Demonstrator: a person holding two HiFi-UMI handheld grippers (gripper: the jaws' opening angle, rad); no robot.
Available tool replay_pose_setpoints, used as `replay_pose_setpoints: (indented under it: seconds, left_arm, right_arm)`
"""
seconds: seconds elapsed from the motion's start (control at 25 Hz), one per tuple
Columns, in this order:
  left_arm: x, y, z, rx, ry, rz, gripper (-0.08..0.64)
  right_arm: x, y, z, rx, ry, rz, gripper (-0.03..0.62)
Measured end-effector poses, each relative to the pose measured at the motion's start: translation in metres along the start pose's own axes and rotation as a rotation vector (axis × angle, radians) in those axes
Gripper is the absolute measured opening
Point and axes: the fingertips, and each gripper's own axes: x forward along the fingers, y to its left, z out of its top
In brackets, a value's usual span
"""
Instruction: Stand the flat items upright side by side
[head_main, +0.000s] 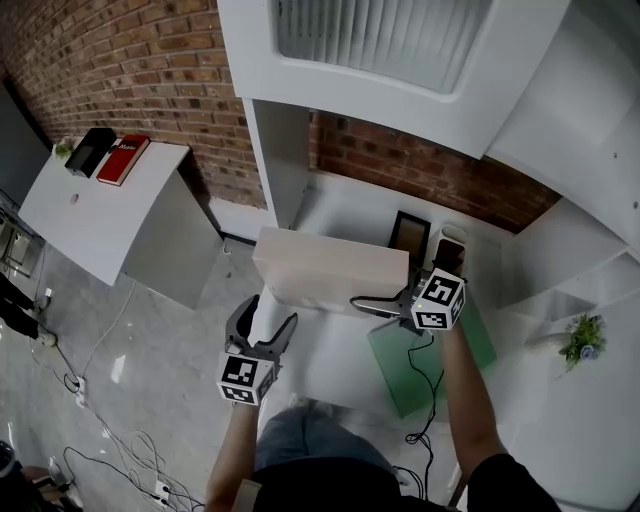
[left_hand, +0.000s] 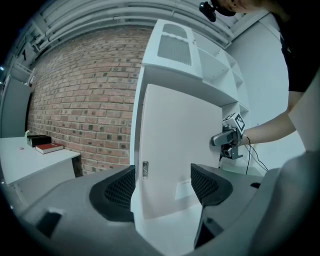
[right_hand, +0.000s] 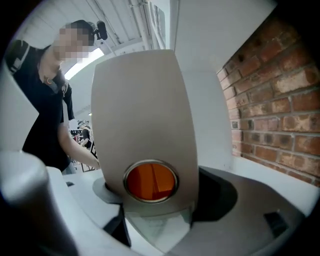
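The white shelf unit (head_main: 400, 60) stands against the brick wall (head_main: 130, 60), and the pale binder (head_main: 330, 270) stands upright on the white surface in its open lower bay, its long top edge running across the front of that bay. The right gripper (head_main: 365, 300) comes in at the end of the binder that lies on the unit's right-hand side. In the right gripper view the binder's spine (right_hand: 142, 115) fills the whole gap, with the round orange finger hole (right_hand: 150, 181) low on it, and the 2 jaws stand wide, 1 on each side of the spine and closed onto it. The left gripper (head_main: 268, 315) hovers at the front left corner of the unit, apart from the binder. In the left gripper view its 2 jaws are spread with nothing gripped, and the binder's broad white face (left_hand: 175, 150) rises beyond them. A green folder (head_main: 395, 370) lies flat on the same surface at the front right of the bay, under the right forearm. At the back of the bay a dark flat item (head_main: 410, 232) stands upright against the brick. Well to the left of the unit, a white side table (head_main: 90, 210) carries 1 red book (head_main: 123, 158) and 1 black book (head_main: 90, 150) side by side.
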Motion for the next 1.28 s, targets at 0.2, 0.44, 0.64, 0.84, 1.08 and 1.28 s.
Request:
replay_pose_setpoints:
  seconds: [0.2,0.44,0.64,0.84,1.08,1.28]
  left_arm:
    - [0.001,0.001,-0.003,-0.003,0.011,-0.002,0.321]
    - [0.004,0.000,-0.006,-0.003,0.022,-0.016,0.321]
    - [0.005,0.001,-0.008,-0.005,0.025,-0.025,0.321]
    - [0.007,0.002,-0.007,-0.003,0.022,-0.040,0.321]
    - [0.008,0.003,-0.003,-0.005,0.012,-0.058,0.321]
    - [0.006,0.009,-0.002,-0.011,0.003,-0.065,0.321]
  right_arm:
    - [-0.001,0.003,0.003,-0.069,-0.040,-0.038,0.320]
    - [-0.007,0.017,0.008,-0.123,-0.103,-0.120,0.284]
    - [-0.017,0.020,0.018,-0.127,-0.149,-0.221,0.266]
    - [-0.034,0.009,0.030,-0.115,-0.197,-0.372,0.264]
    - [-0.054,-0.015,0.047,-0.090,-0.218,-0.659,0.264]
    - [-0.042,-0.035,0.060,-0.070,-0.227,-0.870,0.262]
